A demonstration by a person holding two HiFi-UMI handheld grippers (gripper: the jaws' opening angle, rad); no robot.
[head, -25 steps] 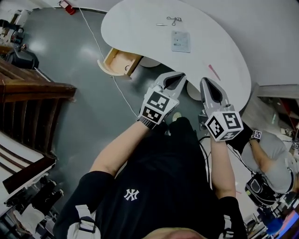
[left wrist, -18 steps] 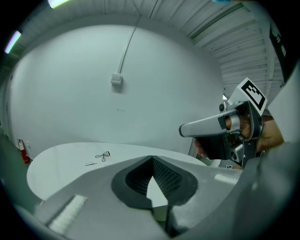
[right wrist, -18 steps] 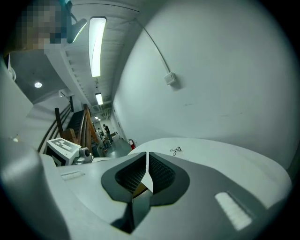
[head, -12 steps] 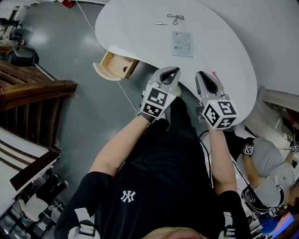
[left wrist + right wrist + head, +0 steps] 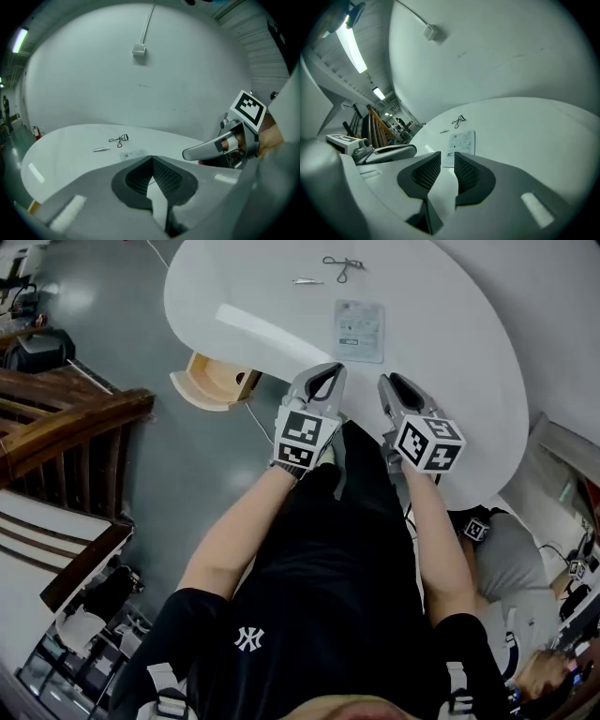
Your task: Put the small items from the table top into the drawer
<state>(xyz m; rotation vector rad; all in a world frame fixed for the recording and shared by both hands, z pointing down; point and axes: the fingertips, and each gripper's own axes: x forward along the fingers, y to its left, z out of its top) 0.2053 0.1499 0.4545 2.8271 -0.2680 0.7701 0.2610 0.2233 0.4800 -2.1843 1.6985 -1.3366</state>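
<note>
From the head view, the round white table (image 5: 450,343) carried three small items on its far part: a black eyelash curler (image 5: 343,264), a thin silver piece (image 5: 307,281) just beside it, and a flat printed packet (image 5: 360,330) nearer the person. All three lay on the top, well apart from the wooden drawer (image 5: 214,382), which stood pulled open under the table's left edge. The left gripper (image 5: 330,371) and the right gripper (image 5: 392,382) were held side by side over the near edge of the table, both pointing toward the packet and touching none of the items

In the left gripper view, the left gripper (image 5: 151,159) was clenched, its pad tips meeting with nothing between them. Beyond the tips lay the packet (image 5: 133,153), then the silver piece (image 5: 100,149) and the curler (image 5: 119,138) on the table (image 5: 61,150). The right gripper (image 5: 192,152) showed at the right, above the table

In the right gripper view, the right gripper (image 5: 447,157) had just been opening; its jaws stood apart and parallel, released, with only bare table (image 5: 534,136) showing in the gap. The packet (image 5: 461,143) lay just ahead of the tips, with the silver piece (image 5: 444,131) and the curler (image 5: 459,120) farther off. The left gripper (image 5: 410,150) showed at the left
</note>
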